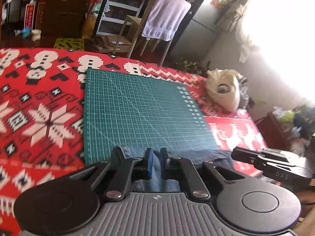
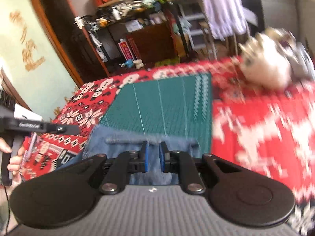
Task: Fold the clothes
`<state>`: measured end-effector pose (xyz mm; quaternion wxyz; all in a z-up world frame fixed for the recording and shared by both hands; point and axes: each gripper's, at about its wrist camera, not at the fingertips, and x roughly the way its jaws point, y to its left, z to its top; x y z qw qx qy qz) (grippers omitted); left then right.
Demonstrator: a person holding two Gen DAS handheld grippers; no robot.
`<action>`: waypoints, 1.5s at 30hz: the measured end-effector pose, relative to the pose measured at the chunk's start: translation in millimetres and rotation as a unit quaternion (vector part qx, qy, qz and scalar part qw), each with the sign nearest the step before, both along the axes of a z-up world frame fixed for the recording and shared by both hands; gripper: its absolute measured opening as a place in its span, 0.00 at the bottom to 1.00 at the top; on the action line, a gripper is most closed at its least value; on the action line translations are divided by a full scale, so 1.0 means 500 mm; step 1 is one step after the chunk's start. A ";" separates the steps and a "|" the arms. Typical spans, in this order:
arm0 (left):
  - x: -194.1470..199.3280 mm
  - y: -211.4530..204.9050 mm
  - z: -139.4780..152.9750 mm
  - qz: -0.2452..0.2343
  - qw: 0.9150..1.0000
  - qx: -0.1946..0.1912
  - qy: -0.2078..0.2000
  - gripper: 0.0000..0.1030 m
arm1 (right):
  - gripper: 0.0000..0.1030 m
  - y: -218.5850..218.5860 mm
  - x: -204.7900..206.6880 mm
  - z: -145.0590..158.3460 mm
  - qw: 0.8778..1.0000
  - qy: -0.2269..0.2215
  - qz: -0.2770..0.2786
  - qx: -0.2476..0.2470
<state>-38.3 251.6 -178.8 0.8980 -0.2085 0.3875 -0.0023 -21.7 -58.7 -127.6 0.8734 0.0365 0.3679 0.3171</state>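
A blue denim garment point(image 1: 157, 181) lies at the near edge of a green cutting mat point(image 1: 141, 114) on a red patterned blanket point(image 1: 39, 108). My left gripper point(image 1: 156, 155) has its blue pads close together with denim between and under them. In the right wrist view the denim point(image 2: 118, 143) covers the mat's near end point(image 2: 167, 102). My right gripper point(image 2: 153, 149) is nearly closed over it, with cloth in the narrow gap. The right gripper's body point(image 1: 275, 163) shows at the right of the left wrist view, and the left gripper's body point(image 2: 39, 127) at the left of the right wrist view.
A white plastic bag point(image 1: 224, 90) with something inside sits on the blanket beyond the mat's right side. Behind the bed stand a chair with a lilac towel point(image 1: 165, 15), shelves point(image 1: 118, 11) and a dark cabinet point(image 1: 61, 15). A bright window point(image 1: 285, 29) glares at the right.
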 end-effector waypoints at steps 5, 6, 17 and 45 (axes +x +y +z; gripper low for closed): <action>0.009 -0.006 -0.039 -0.008 0.999 0.032 0.015 0.04 | 0.11 0.072 0.021 -0.041 0.999 -0.028 0.008 -0.041; 0.007 -0.004 -0.044 -0.007 0.999 0.036 0.013 0.04 | 0.11 0.079 0.022 -0.055 0.998 -0.031 0.008 -0.048; -0.018 0.023 -0.074 0.041 0.999 -0.021 -0.007 0.04 | 0.07 0.047 -0.005 -0.133 0.996 -0.046 0.035 -0.068; 0.007 -0.011 -0.051 0.025 0.999 0.024 -0.001 0.05 | 0.02 -0.015 0.014 -0.101 0.998 -0.037 -0.059 -0.003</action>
